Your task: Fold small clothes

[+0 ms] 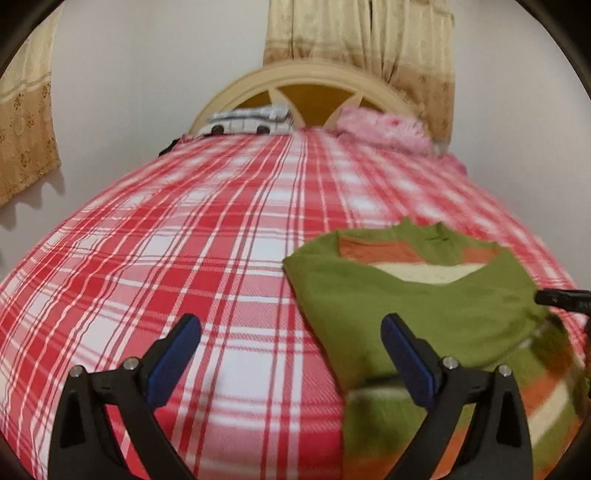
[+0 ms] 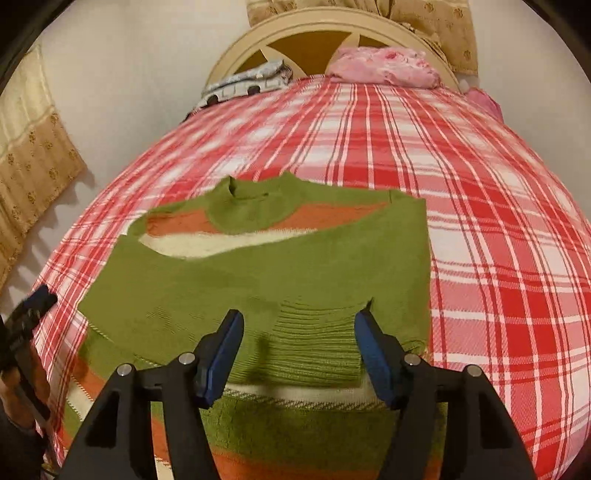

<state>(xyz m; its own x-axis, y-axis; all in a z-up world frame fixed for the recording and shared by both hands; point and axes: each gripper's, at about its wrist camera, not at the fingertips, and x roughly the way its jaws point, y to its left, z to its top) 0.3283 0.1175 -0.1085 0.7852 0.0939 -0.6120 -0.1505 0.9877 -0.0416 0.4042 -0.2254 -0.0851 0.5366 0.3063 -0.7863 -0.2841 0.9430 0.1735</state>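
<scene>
— Nearest to us, our right gripper (image 2: 299, 354) stands with its jaws apart over the ribbed green cuff (image 2: 314, 347) of the striped sweater (image 2: 258, 273); nothing is pinched between the blue pads (image 2: 221, 354). Our left gripper (image 1: 291, 362) is spread wide too, empty, above the red plaid bedspread (image 1: 147, 258) just beside the sweater's edge.

— And where does the fold stand?

— We judge it partway. The sweater lies on the near part of the bed, both sleeves laid across the chest, cuff on top, collar (image 2: 247, 199) pointing away from us. The striped hem is not yet brought up, so the lengthwise fold is left.

— Beyond it?

— Bare plaid, then a checked folded cloth (image 2: 243, 85) and a pink floral bundle (image 2: 384, 66) against the cream headboard (image 2: 314, 26), curtains behind.
</scene>
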